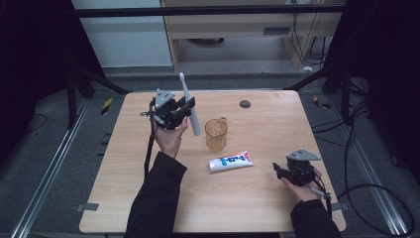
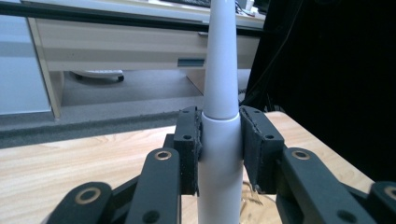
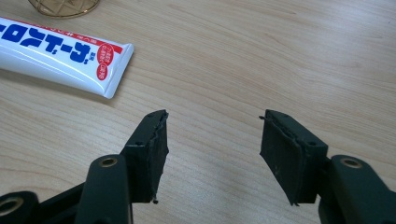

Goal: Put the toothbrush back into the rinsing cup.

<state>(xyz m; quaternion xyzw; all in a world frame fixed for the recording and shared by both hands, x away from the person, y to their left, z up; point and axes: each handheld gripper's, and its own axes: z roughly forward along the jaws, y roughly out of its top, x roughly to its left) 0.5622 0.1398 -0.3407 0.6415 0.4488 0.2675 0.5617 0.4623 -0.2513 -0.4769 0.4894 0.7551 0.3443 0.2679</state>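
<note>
Left jaws clamped on upright toothbrush (image 2: 219, 154), right jaws apart, empty, near toothpaste tube (image 3: 56, 51)

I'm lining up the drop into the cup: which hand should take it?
Left, probably. The left gripper is already shut on the toothbrush, beside the cup. The right gripper is open and empty near the toothpaste tube.

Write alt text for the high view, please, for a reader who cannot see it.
A person's left hand-held gripper holds a white electric toothbrush upright above a wooden table, just left of an amber glass mug. A toothpaste tube lies in front of the mug; the right hand-held gripper rests open near it.
</note>
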